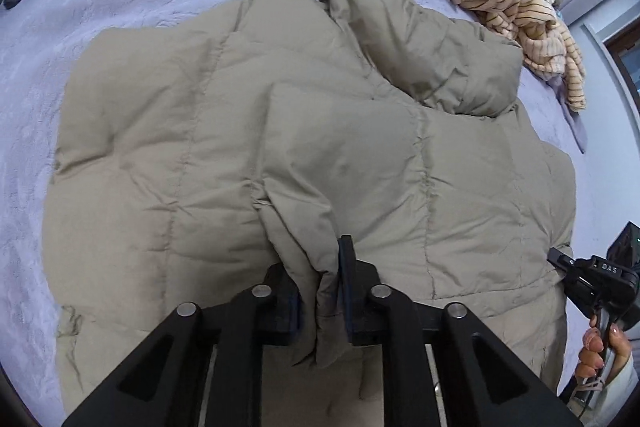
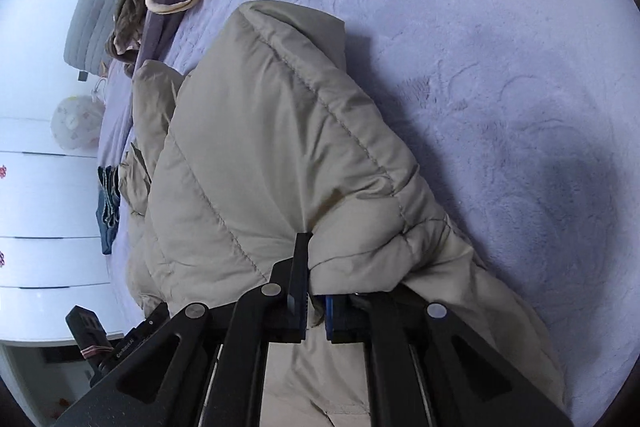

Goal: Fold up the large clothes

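A: Why does each tool pinch the coat's cloth?

B: To lift its near edge for a fold, I judge. The left tool [image 1: 318,291] clamps a bunched flap of the puffer coat [image 1: 224,131]; the right tool [image 2: 308,291] is nearly closed on another fold. The coat lies spread mid-bed [image 1: 24,99], clear of the striped garment [image 1: 532,11] at the far edge.

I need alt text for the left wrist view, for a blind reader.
The left gripper pinches a fold of a beige padded jacket spread on a lilac bedspread. A striped cream garment lies at the far edge, and the right gripper is at the right.
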